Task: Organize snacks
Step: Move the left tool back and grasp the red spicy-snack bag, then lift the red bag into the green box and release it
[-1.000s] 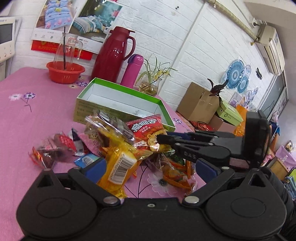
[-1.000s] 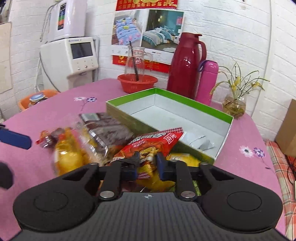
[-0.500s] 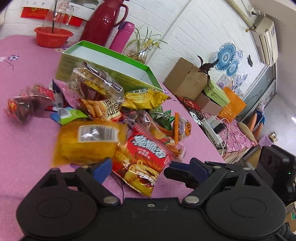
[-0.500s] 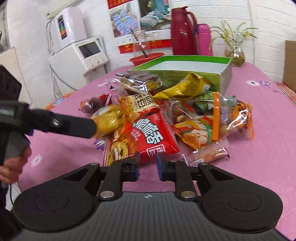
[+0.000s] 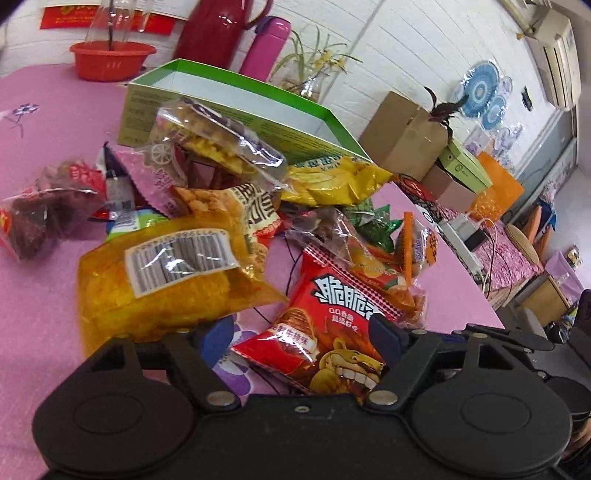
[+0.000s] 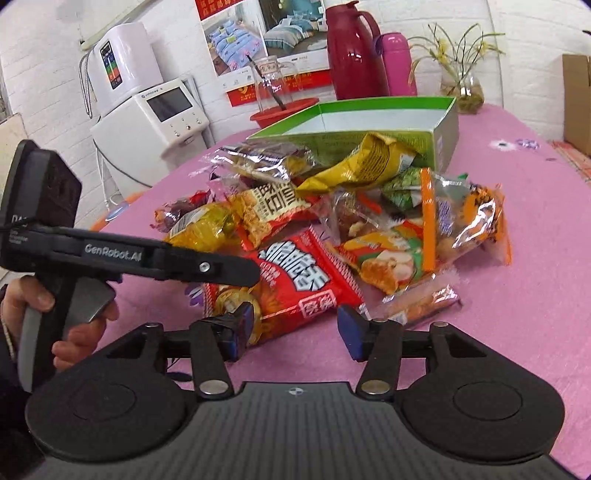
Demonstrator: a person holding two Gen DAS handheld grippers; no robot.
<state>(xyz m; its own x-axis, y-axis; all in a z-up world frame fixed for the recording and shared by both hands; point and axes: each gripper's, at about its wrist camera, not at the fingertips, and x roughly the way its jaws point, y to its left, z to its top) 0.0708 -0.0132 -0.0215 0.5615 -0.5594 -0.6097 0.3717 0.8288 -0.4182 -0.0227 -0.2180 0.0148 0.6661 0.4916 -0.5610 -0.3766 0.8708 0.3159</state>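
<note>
- A red basin point(image 5: 110, 59) stands at the far left of the pink tabletop point(image 5: 44, 122), with a red thermos point(image 5: 218, 33) and a pink flask point(image 5: 264, 46) further right by the wall.
- A dark red packet point(image 5: 40, 210) lies at the left edge of the snack pile, a little apart from the rest.
- An orange bag point(image 5: 166, 280) with a barcode label lies just ahead of the left gripper point(image 5: 299, 336), over its left finger point(image 5: 218, 334).
- The left gripper's fingers are spread wide, and the red bag point(image 5: 332, 325) lies between them, its near end under the gripper body; I cannot tell whether the pads touch it.
- The green box point(image 5: 236, 107) sits open behind the pile, and a clear packet point(image 5: 218, 136) leans against its near wall.
- A yellow bag point(image 5: 332, 181) rests against the box's near right corner.
- From the right wrist view, the left gripper reaches in from the left above the red bag point(image 6: 295, 277).
- The right gripper point(image 6: 295, 328) hovers low at the near end of that bag, fingers parted and holding nothing; its left finger point(image 6: 236, 328) is at the bag's edge.
- An orange-striped clear packet point(image 6: 461, 221) lies at the right end of the pile.
</note>
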